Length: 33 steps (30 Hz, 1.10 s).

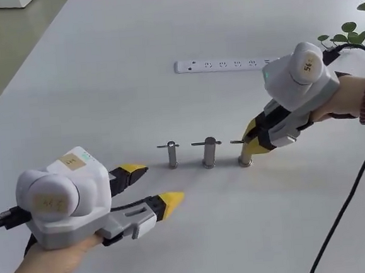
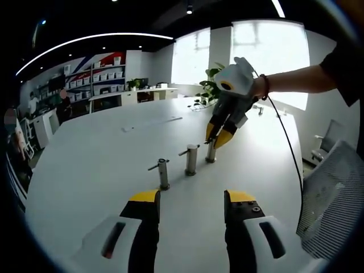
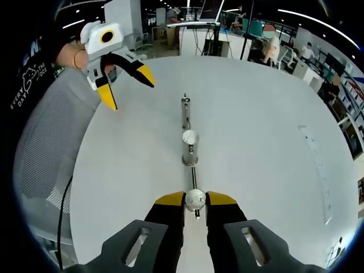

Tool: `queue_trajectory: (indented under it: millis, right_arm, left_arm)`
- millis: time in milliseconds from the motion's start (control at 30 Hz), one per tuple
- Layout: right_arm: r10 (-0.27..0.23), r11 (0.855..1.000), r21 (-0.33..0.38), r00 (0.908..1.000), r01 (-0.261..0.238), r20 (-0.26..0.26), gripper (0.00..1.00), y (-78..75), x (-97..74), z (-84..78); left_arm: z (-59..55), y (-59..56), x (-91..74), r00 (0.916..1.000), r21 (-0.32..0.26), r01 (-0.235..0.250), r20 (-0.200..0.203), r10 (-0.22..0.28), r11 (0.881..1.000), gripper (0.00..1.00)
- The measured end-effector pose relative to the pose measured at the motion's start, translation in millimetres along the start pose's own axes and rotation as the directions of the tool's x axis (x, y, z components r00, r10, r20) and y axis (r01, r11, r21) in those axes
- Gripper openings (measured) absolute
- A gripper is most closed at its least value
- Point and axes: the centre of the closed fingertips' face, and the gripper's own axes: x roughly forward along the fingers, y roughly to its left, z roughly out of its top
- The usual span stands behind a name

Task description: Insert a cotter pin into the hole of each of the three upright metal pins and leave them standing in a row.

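Three upright metal pins stand in a row on the white table (image 1: 102, 86): the left pin (image 1: 173, 156), the middle pin (image 1: 209, 153) and the right pin (image 1: 245, 157). A thin cotter pin (image 1: 168, 145) crosses the top of the left one, another (image 1: 206, 143) crosses the middle one, and a third (image 1: 237, 142) sticks out of the right one. My right gripper (image 1: 254, 141) is shut around the right pin, whose round head (image 3: 195, 198) sits between the jaws. My left gripper (image 1: 156, 184) hangs open and holds nothing, short of the row (image 2: 191, 160).
A white power strip (image 1: 224, 64) lies further back on the table. A potted plant (image 1: 345, 35) stands at the far right edge. A black cable (image 1: 346, 212) runs down from my right gripper. A mesh chair (image 2: 335, 193) stands beside the table.
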Motion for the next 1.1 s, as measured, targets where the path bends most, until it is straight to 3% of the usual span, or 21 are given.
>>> queue_trajectory:
  millis: [467,633,800,1000,1100]
  right_arm:
    - [0.043,0.999,-0.014,0.9991,-0.043,0.002,0.09,0.8,-0.9,2.2]
    - [0.027,1.0,-0.009,0.9994,-0.026,0.024,0.14,-2.9,-3.3,7.3]
    - [0.012,1.0,-0.01,0.9999,-0.012,0.01,0.21,-1.2,-5.6,7.8]
    - [-0.06,0.994,0.091,0.9966,0.054,0.057,0.27,-2.4,-14.4,15.3]
    - [-0.099,0.98,0.179,0.9914,0.083,0.085,0.32,-0.5,-19.9,17.1]
  left_arm:
    - [-3.1,0.5,-0.5,0.9999,0.001,0.001,-0.017,-0.001,1.0,0.44]
    - [-2.8,0.1,0.7,0.9998,0.001,0.0,-0.019,0.0,1.0,0.44]
    - [-1.3,1.7,1.2,0.9998,0.004,-0.003,-0.02,0.003,1.0,0.44]
    - [3.8,6.5,0.9,0.9997,-0.003,-0.015,-0.018,0.015,1.0,0.46]
    - [4.5,10.0,1.3,0.9991,0.008,-0.029,-0.031,0.03,1.0,0.48]
